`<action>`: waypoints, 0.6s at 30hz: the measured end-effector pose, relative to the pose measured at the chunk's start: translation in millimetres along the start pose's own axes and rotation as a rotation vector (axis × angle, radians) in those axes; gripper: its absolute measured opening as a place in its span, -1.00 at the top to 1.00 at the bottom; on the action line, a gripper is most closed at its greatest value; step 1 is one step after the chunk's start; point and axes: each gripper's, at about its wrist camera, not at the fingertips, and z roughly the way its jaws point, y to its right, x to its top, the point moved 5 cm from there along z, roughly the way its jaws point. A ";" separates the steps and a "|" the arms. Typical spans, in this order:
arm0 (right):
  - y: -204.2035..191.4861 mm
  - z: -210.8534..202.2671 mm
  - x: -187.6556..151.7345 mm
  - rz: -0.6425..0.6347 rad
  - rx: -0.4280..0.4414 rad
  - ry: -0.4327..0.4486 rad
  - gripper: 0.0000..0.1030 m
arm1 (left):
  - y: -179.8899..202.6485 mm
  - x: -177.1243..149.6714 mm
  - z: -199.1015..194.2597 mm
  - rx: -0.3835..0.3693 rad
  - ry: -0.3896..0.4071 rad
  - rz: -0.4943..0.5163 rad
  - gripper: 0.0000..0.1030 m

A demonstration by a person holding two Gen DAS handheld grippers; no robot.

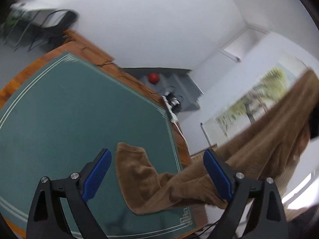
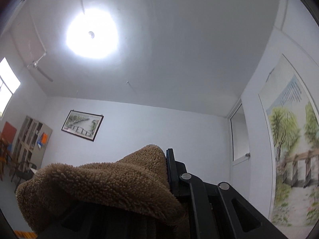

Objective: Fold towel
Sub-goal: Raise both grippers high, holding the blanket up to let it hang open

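1. The brown fleece towel (image 1: 139, 179) lay with one end on the green mat (image 1: 59, 119) at the lower middle of the left wrist view; from there it rose in a stretched band toward the right edge of the frame.
2. We saw the left gripper (image 1: 157, 175) with its blue pads (image 1: 97, 175) standing wide apart. The towel's end lay between them, and the left pad was clear of the cloth, so nothing was clamped. At the right pad we could not tell whether the cloth touched.
3. The mat covered a wooden table (image 1: 83, 45), whose bare edge ran along the upper left of that view.
4. In the right wrist view the towel (image 2: 99, 183) filled the lower left, draped over the near side of the right gripper (image 2: 166, 171).
5. We saw only one black finger (image 2: 171, 167) of that gripper, pressed against the fleece. The other was hidden under the cloth, yet the jaws were together and clamped on the towel.
6. Above it we saw the ceiling lamp (image 2: 91, 33) at upper left, a framed picture (image 2: 82, 125) on the far wall, and a landscape painting (image 2: 295, 149) along the right.
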 end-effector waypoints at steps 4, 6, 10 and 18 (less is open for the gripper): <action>-4.3 4.2 -7.5 -0.024 -0.002 -0.036 0.80 | 50.9 -9.3 2.8 -0.096 -0.013 0.211 -0.86; -0.6 7.6 -10.0 -0.016 -0.007 -0.063 0.80 | 77.2 -18.4 0.9 -0.153 -0.020 0.326 -0.89; 11.5 15.9 -13.2 0.019 -0.020 -0.121 0.80 | 119.1 -38.7 -2.6 -0.225 -0.025 0.504 -0.99; 10.4 14.8 -15.2 0.041 -0.011 -0.160 0.80 | 130.2 -72.1 52.6 -0.232 -0.197 0.473 -0.99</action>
